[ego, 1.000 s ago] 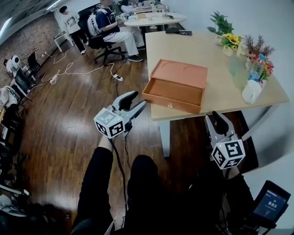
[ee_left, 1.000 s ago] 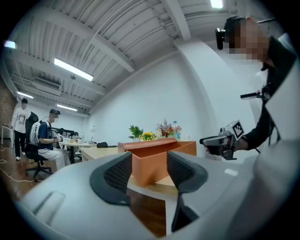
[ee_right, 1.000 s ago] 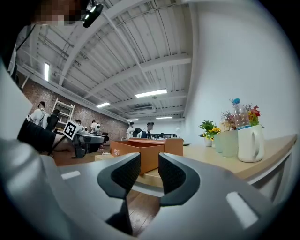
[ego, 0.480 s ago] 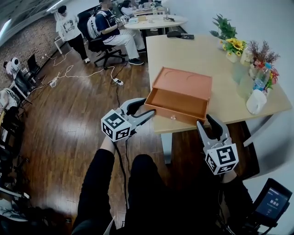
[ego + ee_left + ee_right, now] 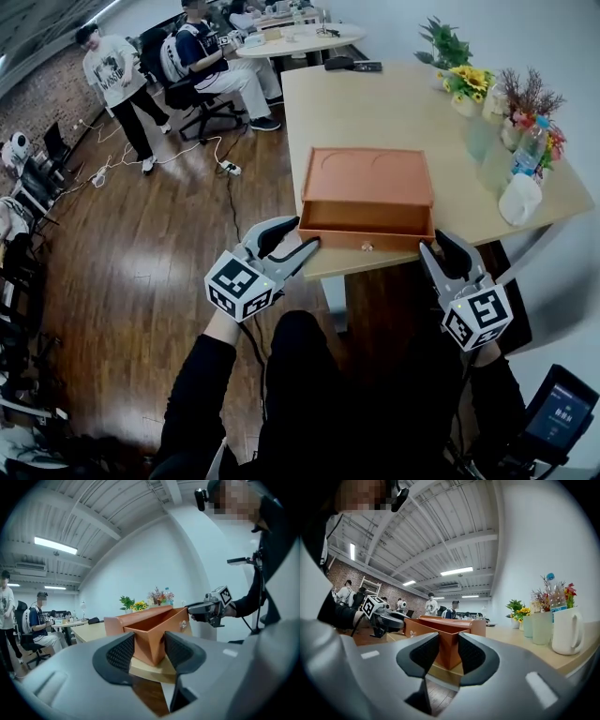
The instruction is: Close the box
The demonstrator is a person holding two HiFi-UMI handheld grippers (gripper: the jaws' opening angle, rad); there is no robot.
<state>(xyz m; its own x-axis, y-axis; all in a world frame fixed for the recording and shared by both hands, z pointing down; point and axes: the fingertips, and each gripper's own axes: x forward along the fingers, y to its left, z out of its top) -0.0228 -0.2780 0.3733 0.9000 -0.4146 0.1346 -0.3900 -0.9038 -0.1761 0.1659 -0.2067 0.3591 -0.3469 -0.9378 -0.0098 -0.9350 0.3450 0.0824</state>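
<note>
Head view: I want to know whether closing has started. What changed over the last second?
Both grippers came forward to the table edge. The left hand-held gripper now points at the front left corner of the orange box. The right hand-held gripper points at its front right corner, its jaws closing on nothing. Nothing was gripped. The drawer stays pulled out.
</note>
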